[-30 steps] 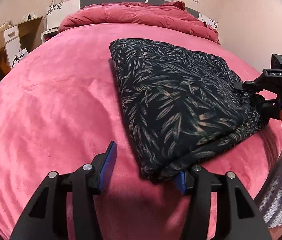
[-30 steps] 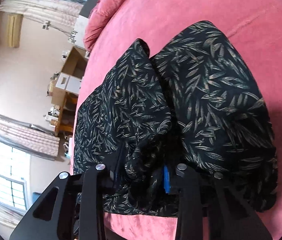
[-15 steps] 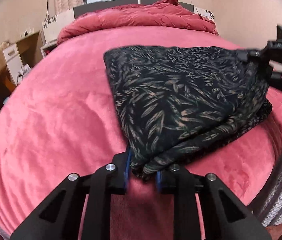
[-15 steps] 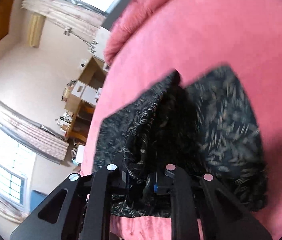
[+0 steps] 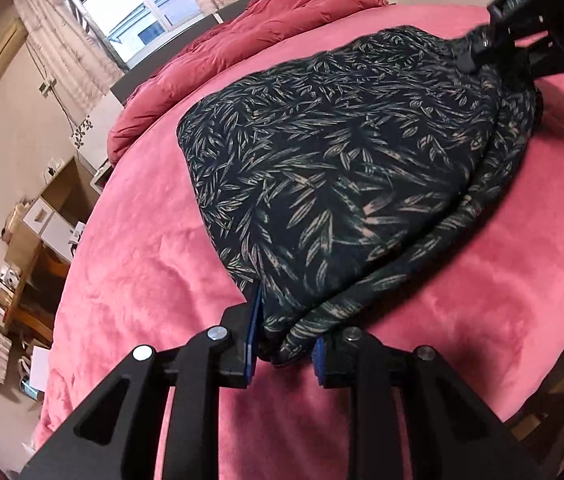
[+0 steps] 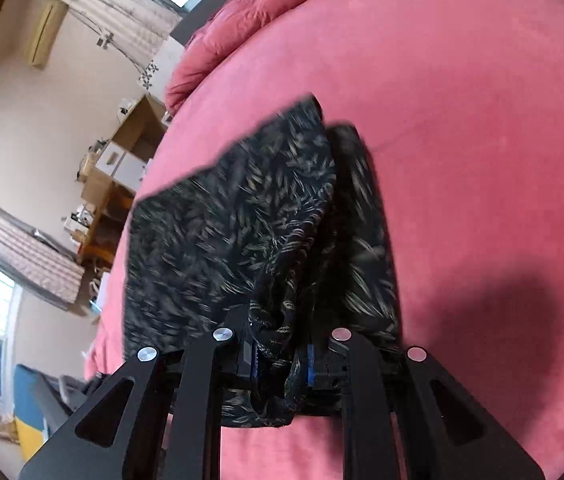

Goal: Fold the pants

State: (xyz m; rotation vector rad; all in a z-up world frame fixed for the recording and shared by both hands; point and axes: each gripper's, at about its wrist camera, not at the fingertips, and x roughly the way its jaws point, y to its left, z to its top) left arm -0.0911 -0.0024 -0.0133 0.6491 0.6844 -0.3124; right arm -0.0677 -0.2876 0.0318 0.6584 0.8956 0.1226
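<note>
From the left wrist I see my left gripper (image 5: 283,346) clamped on the near corner of the leaf-print pants (image 5: 345,168), lying folded on the pink bed (image 5: 142,272). From the right wrist, my right gripper (image 6: 282,356) is clamped on bunched cloth at the other corner. I should lift both corners evenly and carry them over together so the fold lands square.

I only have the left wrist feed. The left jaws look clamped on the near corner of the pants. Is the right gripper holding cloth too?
Observer: Yes. In the right wrist view the right gripper has a bunched edge of the pants pinched between its blue pads.
Operator: Is that fabric flat?
Observer: No, it is gathered into a thick wad that hangs down past the fingers.
Operator: Anything on the bed beyond that edge?
Observer: Only bare pink blanket, with a dark shadow falling on it at the right.
</note>
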